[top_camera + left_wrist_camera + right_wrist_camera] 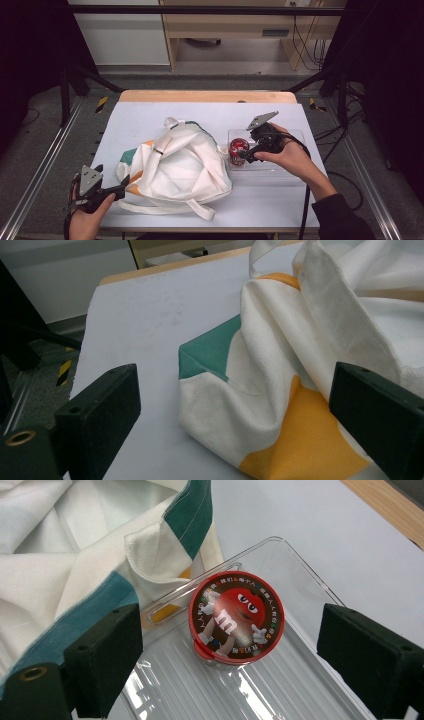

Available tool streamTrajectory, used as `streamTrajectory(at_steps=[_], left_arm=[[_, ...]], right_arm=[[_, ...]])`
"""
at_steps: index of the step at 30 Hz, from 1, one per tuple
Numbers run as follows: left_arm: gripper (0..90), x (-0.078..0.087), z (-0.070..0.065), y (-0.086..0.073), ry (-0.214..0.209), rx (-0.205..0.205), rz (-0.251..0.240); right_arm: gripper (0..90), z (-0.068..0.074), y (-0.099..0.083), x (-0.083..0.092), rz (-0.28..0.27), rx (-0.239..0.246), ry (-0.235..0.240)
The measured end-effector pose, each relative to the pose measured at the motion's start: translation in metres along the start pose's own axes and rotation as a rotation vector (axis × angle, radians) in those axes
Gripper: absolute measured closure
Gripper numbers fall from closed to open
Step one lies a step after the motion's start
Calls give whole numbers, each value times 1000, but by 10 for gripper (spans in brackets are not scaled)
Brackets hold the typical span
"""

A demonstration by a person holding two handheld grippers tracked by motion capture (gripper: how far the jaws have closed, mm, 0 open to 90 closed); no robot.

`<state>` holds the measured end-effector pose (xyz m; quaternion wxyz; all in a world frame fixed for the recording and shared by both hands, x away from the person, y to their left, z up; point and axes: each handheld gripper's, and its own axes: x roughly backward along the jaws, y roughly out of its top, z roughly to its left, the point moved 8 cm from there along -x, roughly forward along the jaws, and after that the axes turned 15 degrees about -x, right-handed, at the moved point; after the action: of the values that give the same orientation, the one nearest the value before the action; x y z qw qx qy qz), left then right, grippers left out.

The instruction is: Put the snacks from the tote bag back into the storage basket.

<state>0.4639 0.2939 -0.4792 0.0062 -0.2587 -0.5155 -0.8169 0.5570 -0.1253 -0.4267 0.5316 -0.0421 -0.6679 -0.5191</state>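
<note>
Two grippers, right gripper (227,665) jaws apart over round red candy tub (236,615) in clear plastic tray (300,585) mid-frame, left gripper (235,435) jaws apart around white-green-orange cloth bag (280,390) corner, lower frame

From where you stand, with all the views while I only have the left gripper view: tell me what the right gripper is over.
Observer: The right gripper hangs over a red-lidded round candy tub that stands in a clear plastic tray.
Operator: Report its jaws.
Observer: They stand open, one on each side of the tub, touching neither it nor the tray.
Operator: Say where the tray lies from the bag.
Observer: In the high view it lies to the right of the white cloth bag, and the bag's green-trimmed edge laps over the tray's near end.
Operator: Place my own gripper on the table.
Observer: The left gripper is at the bag's front left corner, jaws open.
</note>
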Motion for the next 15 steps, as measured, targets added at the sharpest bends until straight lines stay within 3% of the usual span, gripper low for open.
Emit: streamTrajectory(at_steps=[7,15], left_arm=[[63,0,0,0,2,2,-2],[63,1,1,1,5,4,-10]], right_arm=[[117,2,4,8,-38,-18,-19],[119,5,9,21,-82,-73,-49]])
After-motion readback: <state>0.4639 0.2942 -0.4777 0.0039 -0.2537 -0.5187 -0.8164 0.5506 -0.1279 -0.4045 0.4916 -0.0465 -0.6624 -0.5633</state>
